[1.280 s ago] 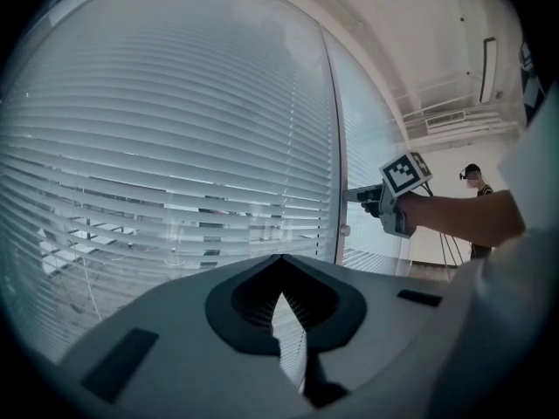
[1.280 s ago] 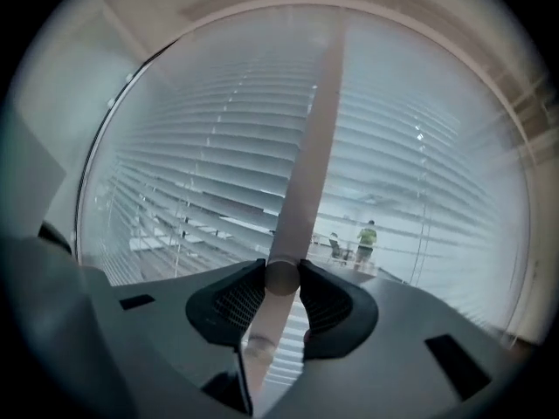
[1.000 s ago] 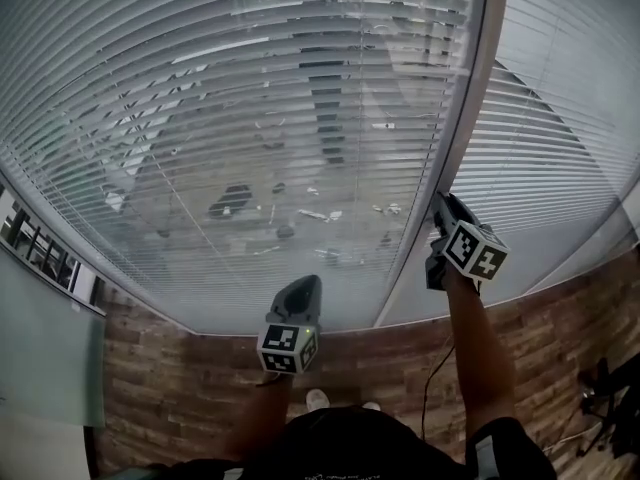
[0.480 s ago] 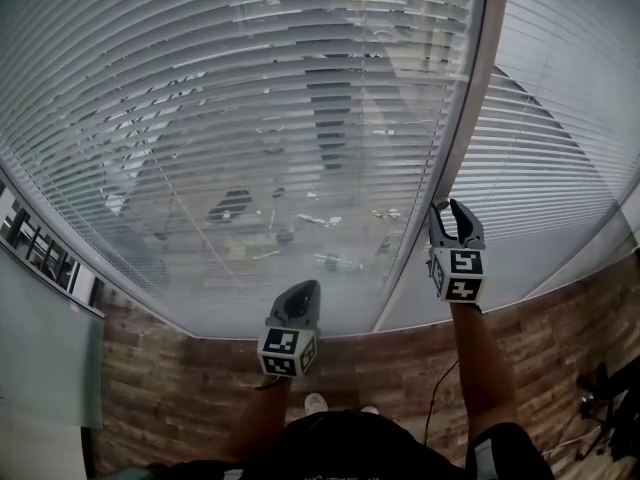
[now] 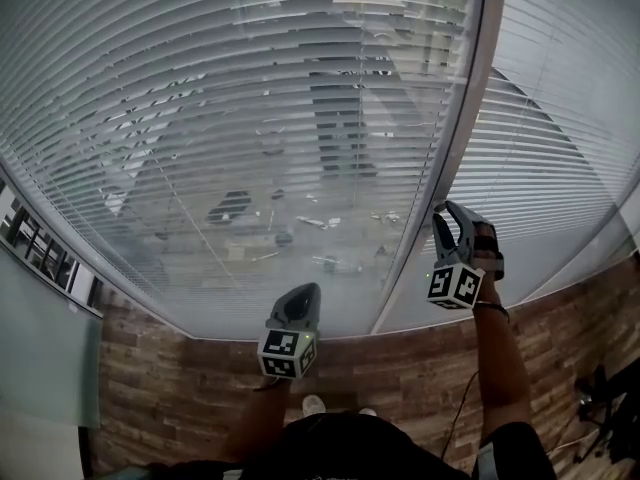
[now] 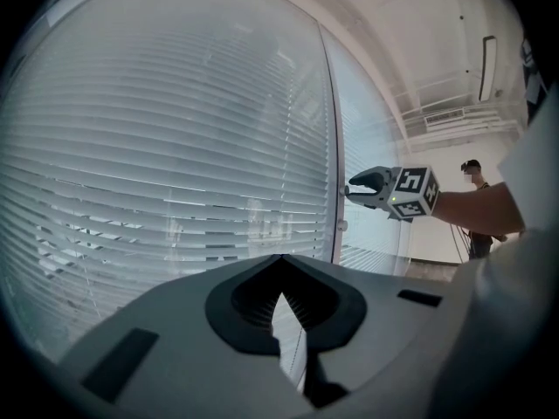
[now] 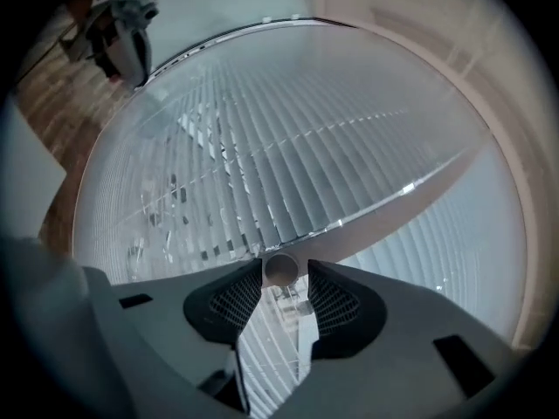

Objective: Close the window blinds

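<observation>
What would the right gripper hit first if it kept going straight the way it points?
Most likely the small round knob, which sits just ahead between the right gripper's open jaws, with the window frame apparently right behind it.

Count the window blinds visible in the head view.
2. The left blind fills the view left of the post; the right blind hangs right of it. Others may lie out of frame.

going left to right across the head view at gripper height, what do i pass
pale panel → left gripper → window frame post → right gripper
</observation>
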### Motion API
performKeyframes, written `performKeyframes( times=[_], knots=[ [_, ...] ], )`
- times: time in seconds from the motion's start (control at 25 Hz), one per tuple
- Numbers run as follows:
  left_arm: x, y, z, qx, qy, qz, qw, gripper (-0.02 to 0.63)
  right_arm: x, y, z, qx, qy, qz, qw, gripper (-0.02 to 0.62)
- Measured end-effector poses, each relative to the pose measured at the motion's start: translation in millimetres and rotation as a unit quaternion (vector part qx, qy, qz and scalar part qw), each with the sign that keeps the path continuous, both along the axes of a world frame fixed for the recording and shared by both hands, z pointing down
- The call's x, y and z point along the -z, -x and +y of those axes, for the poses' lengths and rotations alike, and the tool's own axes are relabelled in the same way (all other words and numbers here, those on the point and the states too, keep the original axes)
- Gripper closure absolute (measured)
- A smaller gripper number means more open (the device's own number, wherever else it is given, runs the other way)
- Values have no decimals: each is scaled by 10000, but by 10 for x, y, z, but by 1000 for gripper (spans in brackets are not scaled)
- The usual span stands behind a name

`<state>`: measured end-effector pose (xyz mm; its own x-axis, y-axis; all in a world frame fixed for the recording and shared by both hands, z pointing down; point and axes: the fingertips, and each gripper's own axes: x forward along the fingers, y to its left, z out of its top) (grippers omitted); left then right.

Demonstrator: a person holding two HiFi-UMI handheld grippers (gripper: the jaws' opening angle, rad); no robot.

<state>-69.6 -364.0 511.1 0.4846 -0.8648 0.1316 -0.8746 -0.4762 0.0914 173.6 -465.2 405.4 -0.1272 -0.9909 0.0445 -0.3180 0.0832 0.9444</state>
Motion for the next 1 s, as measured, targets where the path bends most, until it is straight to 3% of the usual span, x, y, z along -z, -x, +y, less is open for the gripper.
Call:
performKeyframes(
  times=[0.28, 0.52, 0.64, 0.8, 0.92, 1.0],
  knots=[
    [-8, -50, 19, -36, 9, -30, 10000, 606, -70, -17, -115, -202, -103, 766, 9968, 448],
    [-13, 31, 24, 31, 12, -16, 10000, 606, -46, -13, -101, -221, -27, 508, 9985, 466],
    [-16, 19, 7, 28, 16, -25, 10000, 606, -36, -21, -114, -223, 91, 43, 9997, 467],
    [-23, 6, -6, -9, 10, -30, 10000, 606, -6, -16, -113, -196, 338, -1072, 9935, 468],
    [-17, -8, -7, -24, 3, -24, 10000, 606, 28, -18, -113, -179, 572, -2062, 9767, 468],
    [-7, -36, -14, -43, -8, -14, 10000, 606, 57, -47, -121, -179, 763, -2881, 9544, 468]
  ],
)
